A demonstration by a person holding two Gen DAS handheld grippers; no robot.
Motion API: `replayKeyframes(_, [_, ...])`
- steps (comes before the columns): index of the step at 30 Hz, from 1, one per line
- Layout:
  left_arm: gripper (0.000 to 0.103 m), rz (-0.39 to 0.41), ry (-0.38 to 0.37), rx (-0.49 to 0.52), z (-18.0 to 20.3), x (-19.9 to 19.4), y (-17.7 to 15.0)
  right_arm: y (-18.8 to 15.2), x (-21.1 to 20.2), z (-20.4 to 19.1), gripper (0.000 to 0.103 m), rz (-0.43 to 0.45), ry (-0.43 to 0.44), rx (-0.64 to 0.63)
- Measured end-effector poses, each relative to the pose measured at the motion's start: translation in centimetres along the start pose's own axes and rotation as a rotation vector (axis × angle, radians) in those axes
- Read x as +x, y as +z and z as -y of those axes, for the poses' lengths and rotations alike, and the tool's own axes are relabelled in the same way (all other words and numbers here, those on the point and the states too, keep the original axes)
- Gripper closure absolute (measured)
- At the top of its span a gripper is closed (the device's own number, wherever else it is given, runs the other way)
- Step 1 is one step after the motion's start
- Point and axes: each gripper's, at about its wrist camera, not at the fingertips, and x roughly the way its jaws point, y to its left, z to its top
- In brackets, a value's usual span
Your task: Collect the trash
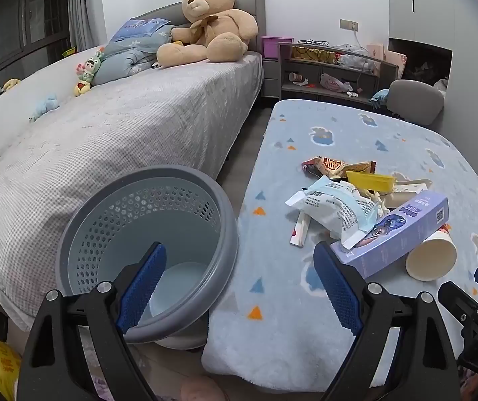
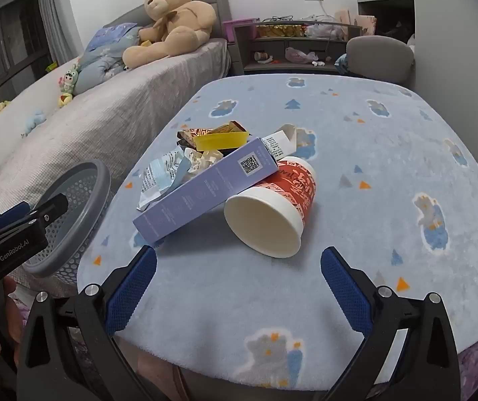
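Landmark: we take the light-blue fleece blanket with bear and triangle print point(image 2: 356, 153), spread over a low surface, as our reference for every place below.
Trash pile: we see it on the blanket, towards its left half, near the edge that faces the bed.
Lavender carton: a long lavender cardboard box with a QR code point(image 2: 205, 188) lies tilted, its far end propped on the cup.
Cup: a red-and-white paper cup point(image 2: 272, 207) lies on its side on the blanket, its mouth turned towards us.
Wrappers: a crumpled white-and-blue plastic wrapper point(image 1: 332, 207) lies beside the carton; behind it sit a yellow plastic tray point(image 1: 369, 180) and brown snack packets point(image 1: 332, 166).
Bin: a grey perforated round plastic basket point(image 1: 145, 234) stands on the floor just off the blanket's left edge, between the blanket and the grey-covered bed point(image 1: 121, 140).
Left tongs: we find the left gripper point(image 1: 242, 287) spread wide and holding nothing, hovering over the basket rim and the blanket's edge.
Right tongs: the right gripper point(image 2: 239, 290) is likewise spread wide and empty, above bare blanket, short of the cup.
Background: a large tan teddy bear point(image 1: 208, 23) sits on the bed.
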Motion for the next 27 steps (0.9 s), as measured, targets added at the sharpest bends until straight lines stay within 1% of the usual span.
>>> replayKeyframes(10, [0.017, -0.003, 0.003, -0.004, -0.04, 0.06, 0.06, -0.08, -0.15, 0.08, 0.006, 0.004, -0.001, 0.0])
replayKeyframes(16, [0.017, 0.002, 0.003, 0.001, -0.69, -0.55, 0.55, -0.36, -0.12, 0.31, 0.006, 0.005, 0.0, 0.001])
replayKeyframes(19, [0.017, 0.006, 0.005, 0.003, -0.8, -0.68, 0.51, 0.11, -0.51, -0.05, 0.006, 0.01, 0.0, 0.001])
replayKeyframes(21, [0.017, 0.015, 0.014, 0.007, -0.11, -0.34, 0.0, 0.19, -0.67, -0.14, 0.006, 0.013, -0.001, 0.0])
replayKeyframes(27, [0.017, 0.017, 0.016, 0.008, -0.08, -0.43, -0.03, -0.07, -0.95, 0.29, 0.006, 0.022, 0.001, 0.005])
